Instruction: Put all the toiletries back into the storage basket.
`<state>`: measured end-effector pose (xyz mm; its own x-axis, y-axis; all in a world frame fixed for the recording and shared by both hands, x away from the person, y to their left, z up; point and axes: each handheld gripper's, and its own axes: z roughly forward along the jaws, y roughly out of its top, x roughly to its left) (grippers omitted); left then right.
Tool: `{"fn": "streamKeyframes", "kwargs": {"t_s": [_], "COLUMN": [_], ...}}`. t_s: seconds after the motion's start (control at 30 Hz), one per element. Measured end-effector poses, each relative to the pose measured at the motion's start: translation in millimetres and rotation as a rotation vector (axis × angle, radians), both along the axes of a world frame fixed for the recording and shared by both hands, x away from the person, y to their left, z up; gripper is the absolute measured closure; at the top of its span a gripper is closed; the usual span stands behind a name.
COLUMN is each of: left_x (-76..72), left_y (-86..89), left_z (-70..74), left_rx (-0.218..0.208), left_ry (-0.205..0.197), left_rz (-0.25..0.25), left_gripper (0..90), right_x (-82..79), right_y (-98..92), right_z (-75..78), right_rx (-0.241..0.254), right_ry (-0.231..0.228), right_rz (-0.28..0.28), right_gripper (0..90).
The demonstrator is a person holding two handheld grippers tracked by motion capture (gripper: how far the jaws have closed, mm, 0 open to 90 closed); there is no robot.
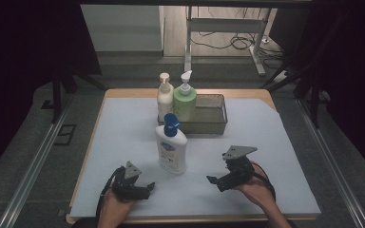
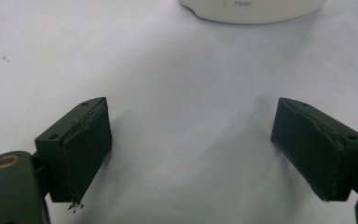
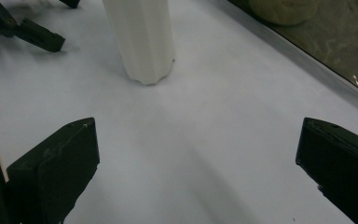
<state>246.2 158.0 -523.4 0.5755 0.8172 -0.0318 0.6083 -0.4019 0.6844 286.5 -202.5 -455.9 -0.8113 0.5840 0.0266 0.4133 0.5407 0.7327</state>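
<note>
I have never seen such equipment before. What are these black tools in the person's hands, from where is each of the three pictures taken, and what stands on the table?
A person sits at a table covered with a pale sheet and holds a tool in each hand: a hand-held gripper with two black jaws. The high view looks down from above; there you see the left hand-held gripper and the right hand-held gripper. The other two pictures come from small cameras riding on each tool, looking along its jaws. Both tools are open and hold nothing. Between them stands a white pump bottle with a blue top. Behind it is a metal mesh tray, with a green pump bottle at its left end and a white pump bottle next to that.
</note>
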Motion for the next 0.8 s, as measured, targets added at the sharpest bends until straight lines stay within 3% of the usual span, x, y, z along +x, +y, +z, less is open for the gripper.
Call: {"fn": "streamKeyframes", "kwargs": {"t_s": [0.3, 0.5, 0.8], "left_x": [0.1, 0.1, 0.1], "left_y": [0.0, 0.1, 0.0], "left_z": [0.0, 0.0, 0.1], "left_rx": [0.002, 0.002, 0.002], "left_ry": [-0.001, -0.001, 0.0], "left_rz": [-0.001, -0.002, -0.001], "left_gripper": [12.0, 12.0, 12.0], "right_x": [6.2, 10.7, 9.2], "right_y": [20.4, 37.1, 62.0], "right_z": [12.8, 19.4, 24.8], "right_rx": [0.028, 0.055, 0.021], "right_ry": [-0.013, 0.013, -0.026], "right_rz": [0.028, 0.034, 0.071], "right_gripper": [0.0, 0.0, 0.0]}}
